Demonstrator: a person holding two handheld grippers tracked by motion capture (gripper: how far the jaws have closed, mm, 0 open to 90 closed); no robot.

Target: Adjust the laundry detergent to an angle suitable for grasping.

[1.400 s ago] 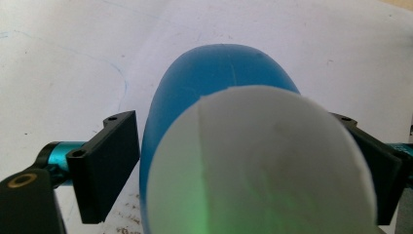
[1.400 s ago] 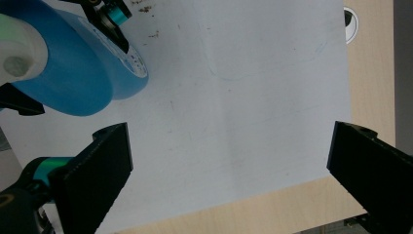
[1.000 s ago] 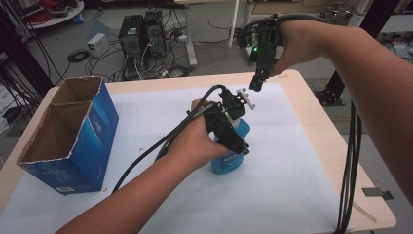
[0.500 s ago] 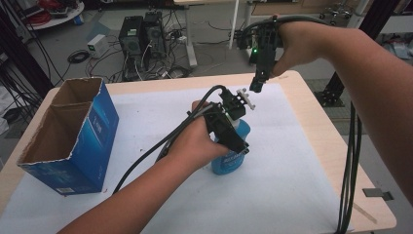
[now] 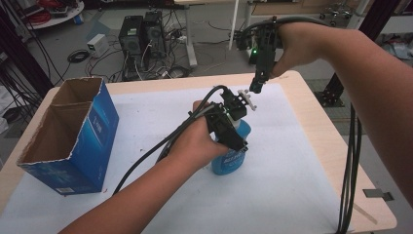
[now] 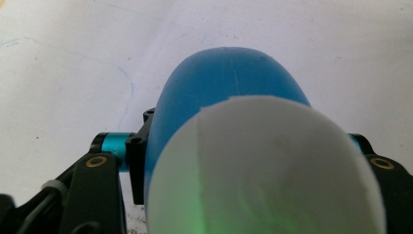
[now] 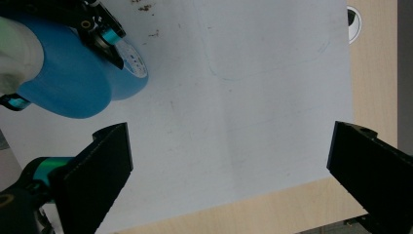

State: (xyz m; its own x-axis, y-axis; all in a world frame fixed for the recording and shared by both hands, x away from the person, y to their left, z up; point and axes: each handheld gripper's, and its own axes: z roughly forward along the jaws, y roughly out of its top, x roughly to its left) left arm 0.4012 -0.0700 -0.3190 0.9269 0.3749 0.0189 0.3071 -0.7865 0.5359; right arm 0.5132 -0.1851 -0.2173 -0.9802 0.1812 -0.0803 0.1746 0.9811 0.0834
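A blue plastic bottle [image 5: 233,162] with a white top [image 6: 263,170] stands upright on the white sheet in the middle of the table. My left gripper [image 5: 233,139] comes at it from the left. Its jaws have just been closing with the bottle [image 6: 229,73] between them, and they now press on both of its sides. My right gripper [image 5: 256,87] hangs point-down just behind and above the bottle's top. In the right gripper view its jaws [image 7: 234,161] stand wide open over bare sheet, with the bottle [image 7: 63,83] at the upper left.
An open blue cardboard box [image 5: 73,136] stands at the table's left. The white sheet [image 5: 292,170] covers most of the wooden table [image 5: 324,126]. Black cables trail from both grippers, one bundle hanging at the right edge [image 5: 348,175]. Computer towers [image 5: 143,36] sit on the floor beyond.
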